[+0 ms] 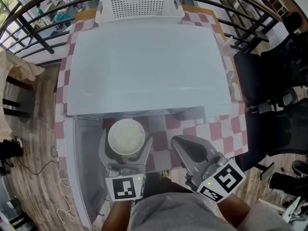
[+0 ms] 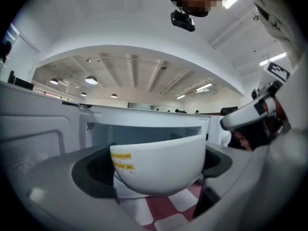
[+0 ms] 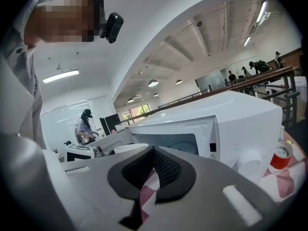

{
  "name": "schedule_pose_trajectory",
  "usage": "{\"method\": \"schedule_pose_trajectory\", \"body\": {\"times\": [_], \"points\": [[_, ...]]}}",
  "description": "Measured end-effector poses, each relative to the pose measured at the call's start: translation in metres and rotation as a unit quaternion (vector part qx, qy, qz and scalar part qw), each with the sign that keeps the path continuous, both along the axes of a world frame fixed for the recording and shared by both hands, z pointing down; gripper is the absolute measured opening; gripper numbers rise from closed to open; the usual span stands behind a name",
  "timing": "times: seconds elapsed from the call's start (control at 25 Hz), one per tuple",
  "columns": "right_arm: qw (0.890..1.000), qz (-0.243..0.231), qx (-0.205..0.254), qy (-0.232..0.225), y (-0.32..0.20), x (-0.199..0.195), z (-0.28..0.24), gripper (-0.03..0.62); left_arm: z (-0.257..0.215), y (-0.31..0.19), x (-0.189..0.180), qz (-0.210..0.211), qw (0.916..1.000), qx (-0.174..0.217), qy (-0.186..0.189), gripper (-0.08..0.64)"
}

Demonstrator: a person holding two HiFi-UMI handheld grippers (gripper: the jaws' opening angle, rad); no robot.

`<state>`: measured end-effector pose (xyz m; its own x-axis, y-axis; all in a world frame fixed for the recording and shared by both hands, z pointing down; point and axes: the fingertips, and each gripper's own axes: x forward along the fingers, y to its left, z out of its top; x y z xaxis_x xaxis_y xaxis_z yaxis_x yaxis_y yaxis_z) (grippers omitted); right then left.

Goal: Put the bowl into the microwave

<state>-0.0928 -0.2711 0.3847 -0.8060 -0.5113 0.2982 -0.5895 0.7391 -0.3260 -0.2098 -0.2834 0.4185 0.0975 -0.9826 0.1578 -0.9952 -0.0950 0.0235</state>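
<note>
My left gripper (image 1: 126,144) has its 2 jaws clamped against the sides of the white bowl (image 1: 126,134). The bowl is just in front of the microwave (image 1: 144,66), outside it, over the checkered cloth (image 1: 216,129). In the head view the microwave's top hides its cavity. Only the left gripper view shows the opening, and there the bowl's rim partly blocks it. The open door (image 1: 83,167) swings out at the left, its lower end cut off by the frame. I cannot tell whether the bowl rests on the cloth or hangs above it. My right gripper (image 1: 180,143) is beside the bowl, jaws pressed together with nothing between them. A white basket (image 1: 139,4) stands behind the microwave.
</note>
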Motion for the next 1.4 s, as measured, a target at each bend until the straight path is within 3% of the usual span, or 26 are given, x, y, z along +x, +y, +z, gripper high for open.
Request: {"method": "schedule_pose_trajectory", "body": {"times": [0.12, 0.48, 0.72, 1.24, 1.4], "points": [[1.0, 0.0, -0.003, 0.002, -0.001, -0.003, 0.002, -0.002, 0.018, -0.01, -0.004, -0.001, 0.9998, -0.021, 0.002, 0.511], [1.0, 0.006, -0.014, 0.008, -0.005, -0.008, 0.012, -0.002, 0.06, -0.047, -0.006, 0.009, 0.9991, -0.034, -0.024, 0.511], [1.0, 0.015, -0.022, 0.008, -0.008, -0.01, 0.015, -0.002, 0.079, -0.071, -0.012, -0.004, 0.9985, -0.032, -0.043, 0.511], [0.999, 0.029, -0.029, 0.011, -0.012, -0.013, 0.017, -0.002, 0.112, -0.104, -0.024, -0.041, 0.994, -0.068, -0.074, 0.512], [0.999, 0.033, -0.029, 0.011, -0.009, -0.01, 0.016, -0.002, 0.113, -0.11, -0.019, -0.037, 0.9948, -0.067, -0.067, 0.512]]}}
